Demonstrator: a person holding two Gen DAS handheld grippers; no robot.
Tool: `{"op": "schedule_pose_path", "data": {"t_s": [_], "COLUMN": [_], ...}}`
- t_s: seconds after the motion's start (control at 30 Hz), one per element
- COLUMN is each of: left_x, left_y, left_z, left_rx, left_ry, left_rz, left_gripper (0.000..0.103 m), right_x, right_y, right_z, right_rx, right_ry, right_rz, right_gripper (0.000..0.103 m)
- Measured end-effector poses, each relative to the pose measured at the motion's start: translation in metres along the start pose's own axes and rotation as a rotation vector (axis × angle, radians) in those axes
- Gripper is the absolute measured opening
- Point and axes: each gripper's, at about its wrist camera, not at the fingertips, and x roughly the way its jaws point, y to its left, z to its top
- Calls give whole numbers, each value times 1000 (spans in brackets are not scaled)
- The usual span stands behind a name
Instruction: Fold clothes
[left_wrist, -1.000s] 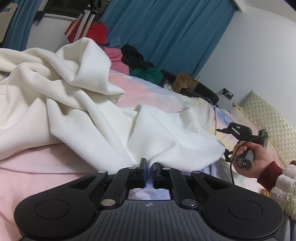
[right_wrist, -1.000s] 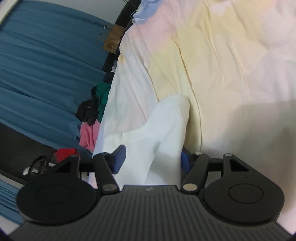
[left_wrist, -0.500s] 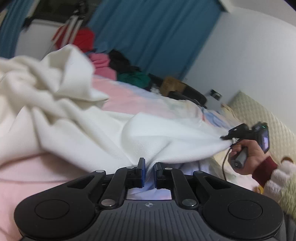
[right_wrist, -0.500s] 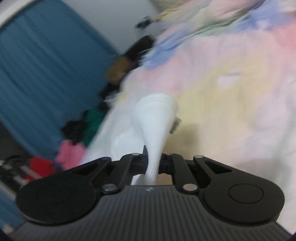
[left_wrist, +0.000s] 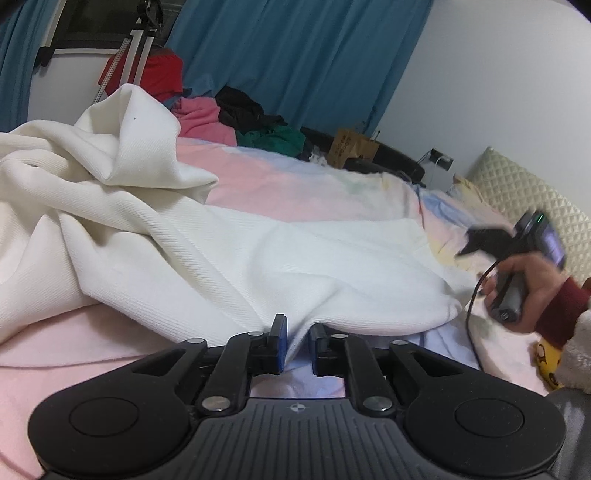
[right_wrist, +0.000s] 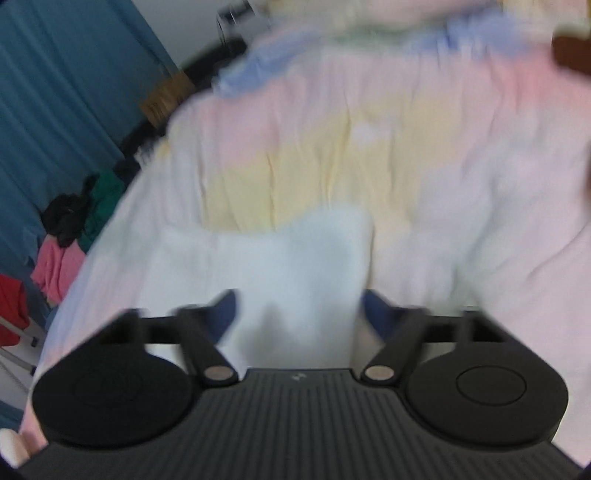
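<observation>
A large cream-white ribbed garment (left_wrist: 192, 236) lies crumpled on the bed, heaped at the left and spread flatter toward the right. My left gripper (left_wrist: 295, 343) is shut on its near hem, with a fold of cloth pinched between the blue pads. My right gripper (right_wrist: 299, 310) is open in the blurred right wrist view, its jaws wide on either side of a corner of the white garment (right_wrist: 303, 258) without pinching it. In the left wrist view the right gripper (left_wrist: 480, 243) is held in a hand just off the garment's right edge.
The bed has a pastel pink, yellow and blue sheet (left_wrist: 295, 184). A pile of pink, black, green and red clothes (left_wrist: 236, 118) lies at the far side by blue curtains (left_wrist: 295, 55). A quilted pillow (left_wrist: 532, 199) sits at the right.
My right gripper pinched the garment's corner half a second ago and has opened and let go. The garment now lies spread flatter to the right. My left gripper keeps its hold.
</observation>
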Motion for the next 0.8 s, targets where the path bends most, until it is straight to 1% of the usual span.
{"op": "schedule_pose_path", "data": {"t_s": [0.03, 0.07, 0.1, 0.13, 0.2, 0.23, 0.27, 0.33, 0.4, 0.47, 0.5, 0.53, 0.6, 0.63, 0.7, 0.73, 0.77, 0.8], "left_x": [-1, -3, -4, -8, -19, -26, -34, -47, -61, -75, -80, -86, -94, -97, -101, -101, -101, -101], "left_y": [1, 2, 3, 3, 5, 6, 8, 14, 30, 57, 72, 91, 125, 138, 164, 175, 186, 193], "left_z": [0, 1, 1, 2, 3, 4, 4, 6, 4, 0, -3, -9, -21, -27, -38, -42, -45, -45], "left_rx": [-12, -23, -35, -50, -86, -106, -127, -186, -291, -471, -567, -685, -903, -988, -1140, -1205, -1267, -1300], "left_ry": [8, 17, 25, 26, 24, 24, 25, 20, 1, -23, -37, -59, -124, -166, -256, -295, -332, -357], "left_rz": [1, 1, 2, 1, -10, -16, -21, 9, 51, 80, 90, 104, 137, 150, 174, 179, 181, 188], "left_gripper": [28, 34, 46, 65, 85, 85, 85, 92, 96, 96, 96, 96, 95, 95, 94, 92, 90, 87], "right_x": [-10, -20, -30, -39, -58, -68, -71, -78, -88, -96, -96, -96, -92, -91, -92, -90, -88, -86], "right_y": [13, 21, 28, 36, 51, 59, 67, 83, 91, 100, 105, 110, 121, 124, 128, 129, 129, 129], "right_z": [4, 6, 8, 6, 0, -3, -8, -19, -36, -52, -60, -68, -79, -84, -91, -93, -93, -93], "right_rx": [-37, -65, -92, -121, -181, -210, -235, -284, -331, -378, -404, -429, -474, -497, -523, -530, -524, -516], "right_ry": [-50, -97, -143, -151, -162, -167, -148, -108, -57, -20, 0, 21, 57, 74, 95, 104, 112, 121], "right_rz": [-25, -22, -16, 21, 100, 139, 192, 300, 386, 446, 462, 476, 488, 494, 491, 488, 490, 493], "right_gripper": [84, 84, 84, 84, 84, 84, 84, 84, 84, 84, 84, 84, 84, 84, 84, 84, 84, 84]}}
